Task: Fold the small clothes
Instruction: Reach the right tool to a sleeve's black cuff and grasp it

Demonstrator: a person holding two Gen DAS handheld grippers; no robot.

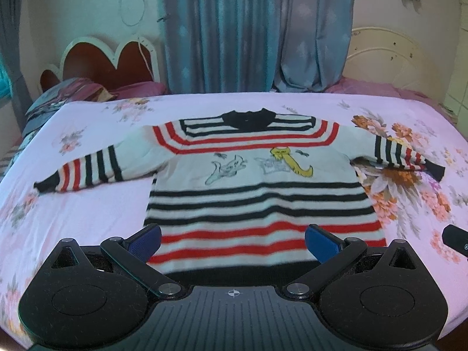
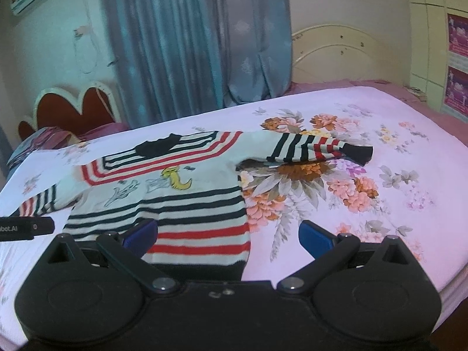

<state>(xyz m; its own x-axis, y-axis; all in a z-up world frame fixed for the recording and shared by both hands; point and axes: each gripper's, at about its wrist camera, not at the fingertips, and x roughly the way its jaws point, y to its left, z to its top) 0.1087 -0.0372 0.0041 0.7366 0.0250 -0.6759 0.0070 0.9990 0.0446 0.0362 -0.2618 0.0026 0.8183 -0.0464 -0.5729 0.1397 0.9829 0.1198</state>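
A small white sweater [image 1: 257, 193] with black and red stripes, a black collar and cartoon figures lies flat and face up on the bed, both sleeves spread out. It also shows in the right wrist view [image 2: 163, 204]. My left gripper [image 1: 232, 241] is open, its blue pads hovering over the sweater's bottom hem. My right gripper [image 2: 228, 238] is open above the hem's right corner, one pad over the sweater, the other over the sheet. Neither holds anything.
The bed has a pink floral sheet [image 1: 409, 199]. A pillow and folded blanket [image 1: 58, 99] lie at the far left by a heart-shaped headboard [image 1: 108, 64]. Blue curtains [image 1: 248, 29] hang behind. The bed's right edge [image 2: 456, 263] is near.
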